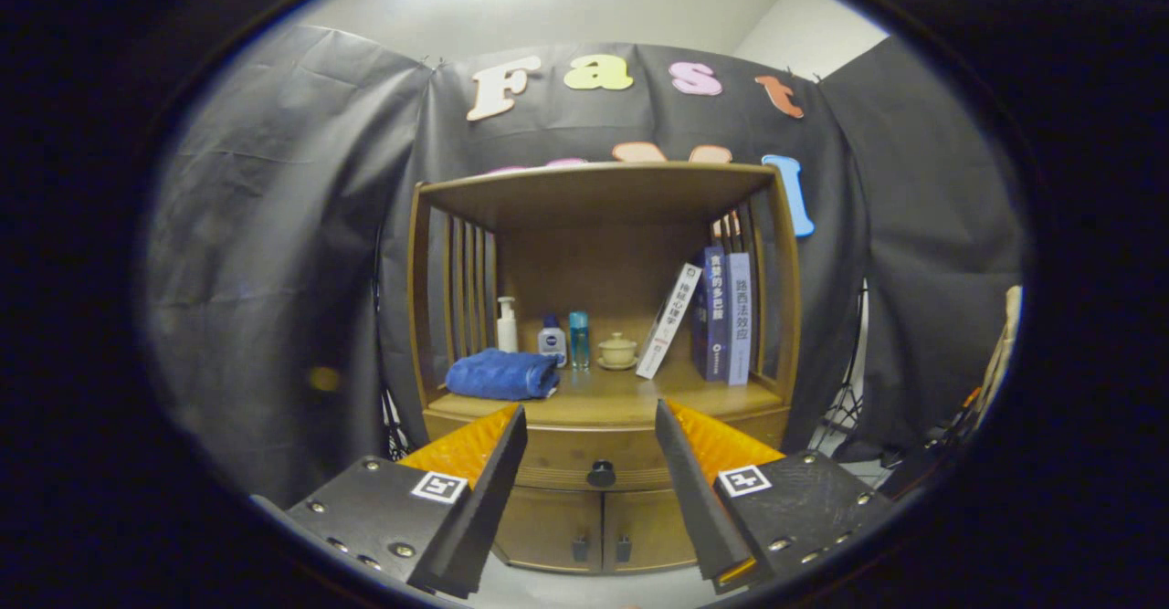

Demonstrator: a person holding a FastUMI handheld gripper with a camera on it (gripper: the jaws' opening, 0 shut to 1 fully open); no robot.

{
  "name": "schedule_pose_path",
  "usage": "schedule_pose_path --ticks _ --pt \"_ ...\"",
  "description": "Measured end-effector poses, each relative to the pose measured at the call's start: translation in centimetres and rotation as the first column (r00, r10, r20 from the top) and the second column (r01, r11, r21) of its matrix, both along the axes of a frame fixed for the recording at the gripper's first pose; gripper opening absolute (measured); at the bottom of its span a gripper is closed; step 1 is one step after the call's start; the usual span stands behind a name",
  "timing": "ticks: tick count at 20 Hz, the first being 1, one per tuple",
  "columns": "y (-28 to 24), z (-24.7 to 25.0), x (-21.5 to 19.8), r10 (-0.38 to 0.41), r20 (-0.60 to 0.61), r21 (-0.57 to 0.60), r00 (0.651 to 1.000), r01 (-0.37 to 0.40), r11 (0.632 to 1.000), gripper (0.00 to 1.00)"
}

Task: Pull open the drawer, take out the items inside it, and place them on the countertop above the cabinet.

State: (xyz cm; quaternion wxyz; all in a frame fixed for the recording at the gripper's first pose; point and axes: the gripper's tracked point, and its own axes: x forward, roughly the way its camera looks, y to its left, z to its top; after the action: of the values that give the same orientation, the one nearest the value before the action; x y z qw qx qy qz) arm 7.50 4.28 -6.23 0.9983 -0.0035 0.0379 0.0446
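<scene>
Your jaws (591, 413) stand wide open at the bottom centre of the frame and hold nothing; the two fingers are well apart, with clear space between their tips. Through that gap, just below the tips, you see the dark round knob (601, 474) of the drawer (584, 458), which sits shut in the front of the wooden cabinet (598, 335) at the centre of the frame. What lies inside the drawer cannot be seen. Below it, two small doors (598, 529) with dark handles are closed.

Above the drawer runs the countertop (612, 399), set inside the cabinet's open shelf with slatted sides. Starting at centre left on that surface, a folded blue towel (502, 374) lies near the front edge. Behind it stands a white pump bottle (507, 324). Just right of that come a small white bottle with a blue cap (552, 340), then a slim clear blue bottle (579, 339). Near the middle rests a small cream lidded cup on a saucer (617, 351). Further right, a white book (668, 320) leans tilted against two upright books (726, 314) that stand by the right slats.
</scene>
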Motion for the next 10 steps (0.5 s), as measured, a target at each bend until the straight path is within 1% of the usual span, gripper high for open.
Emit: schedule_pose_path --ticks 2,5,8,10 --pt "0.1 -1.2 1.9 0.001 0.003 0.026 1.000 -0.001 1.000 0.85" --pt "0.4 -4.0 4.6 0.014 -0.027 0.068 1.000 -0.012 0.998 0.85" --pt "0.7 -7.8 7.4 0.035 -0.095 0.110 0.995 -0.025 0.994 0.85" --pt "0.1 -10.6 8.9 0.018 -0.156 0.130 0.988 0.002 0.992 0.85"
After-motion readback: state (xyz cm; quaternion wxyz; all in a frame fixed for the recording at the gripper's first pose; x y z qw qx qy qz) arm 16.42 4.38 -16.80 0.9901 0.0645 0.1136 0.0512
